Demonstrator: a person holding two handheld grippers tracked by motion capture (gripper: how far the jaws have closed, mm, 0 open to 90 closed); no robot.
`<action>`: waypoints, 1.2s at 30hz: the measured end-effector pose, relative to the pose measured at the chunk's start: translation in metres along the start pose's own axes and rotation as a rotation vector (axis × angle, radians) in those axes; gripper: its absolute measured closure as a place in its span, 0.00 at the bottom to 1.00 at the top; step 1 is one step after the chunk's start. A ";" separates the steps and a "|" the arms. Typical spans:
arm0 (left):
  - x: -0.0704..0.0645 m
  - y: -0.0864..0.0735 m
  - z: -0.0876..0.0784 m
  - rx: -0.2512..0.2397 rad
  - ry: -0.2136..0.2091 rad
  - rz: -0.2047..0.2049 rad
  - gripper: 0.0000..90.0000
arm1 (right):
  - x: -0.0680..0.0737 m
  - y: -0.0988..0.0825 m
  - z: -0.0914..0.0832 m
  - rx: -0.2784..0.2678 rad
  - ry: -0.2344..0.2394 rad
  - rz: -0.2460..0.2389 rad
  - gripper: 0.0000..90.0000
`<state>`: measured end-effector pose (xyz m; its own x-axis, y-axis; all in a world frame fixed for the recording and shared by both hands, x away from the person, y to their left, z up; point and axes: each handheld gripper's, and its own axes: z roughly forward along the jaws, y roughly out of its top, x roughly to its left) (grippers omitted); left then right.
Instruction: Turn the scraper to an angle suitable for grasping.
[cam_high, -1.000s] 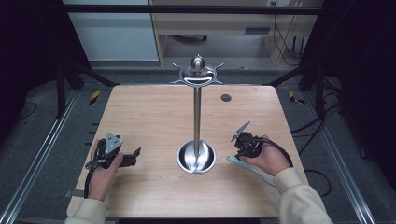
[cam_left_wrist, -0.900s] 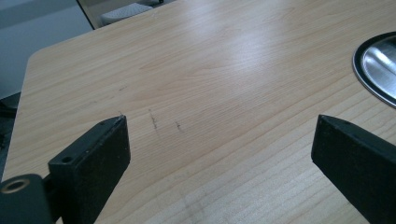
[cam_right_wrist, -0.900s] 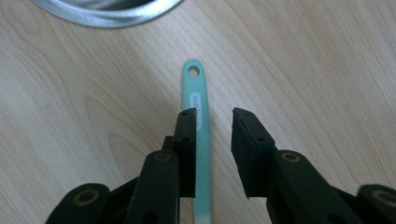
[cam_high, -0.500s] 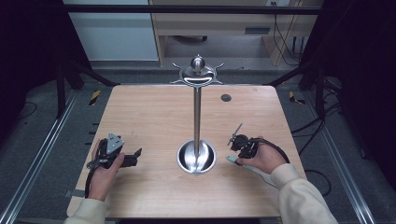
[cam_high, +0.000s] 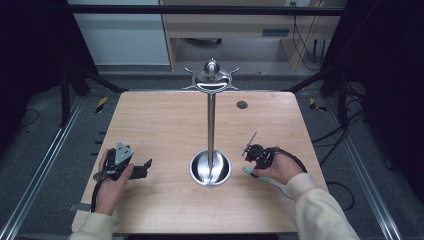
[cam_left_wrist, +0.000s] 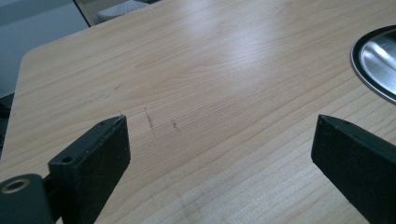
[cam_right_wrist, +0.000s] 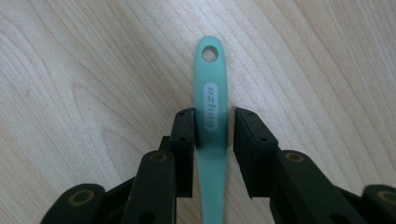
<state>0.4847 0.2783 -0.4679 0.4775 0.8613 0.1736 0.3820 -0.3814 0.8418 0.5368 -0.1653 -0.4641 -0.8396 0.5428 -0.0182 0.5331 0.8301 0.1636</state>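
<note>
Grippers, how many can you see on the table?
2. The left gripper is by the table's left side, open over bare wood. The right gripper is right of the metal stand, its jaws around a green handle.

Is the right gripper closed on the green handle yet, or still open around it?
Nearly shut, not clamped: the right gripper straddles the green handle lying flat on the table, one jaw touching it, a sliver of gap at the other.

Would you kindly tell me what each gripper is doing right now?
Left gripper: open, fingers wide apart over bare table, holding nothing.
Right gripper: fingers either side of the teal handle, nearly closed; a small gap remains.
</note>
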 end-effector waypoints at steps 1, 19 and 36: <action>0.000 0.000 0.000 0.000 0.000 0.001 0.05 | 0.000 0.000 0.001 0.000 0.000 -0.006 0.78; 0.000 0.000 0.000 0.003 -0.002 0.003 0.05 | -0.001 -0.001 -0.014 -0.023 0.032 0.003 0.83; 0.000 0.000 0.001 0.005 -0.003 0.000 0.05 | -0.006 -0.004 -0.069 -0.171 -0.014 0.033 0.83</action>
<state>0.4851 0.2779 -0.4686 0.4796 0.8604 0.1721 0.3858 -0.3829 0.8394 0.5321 -0.1808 -0.3963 -0.8200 0.5719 -0.0240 0.5337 0.7789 0.3293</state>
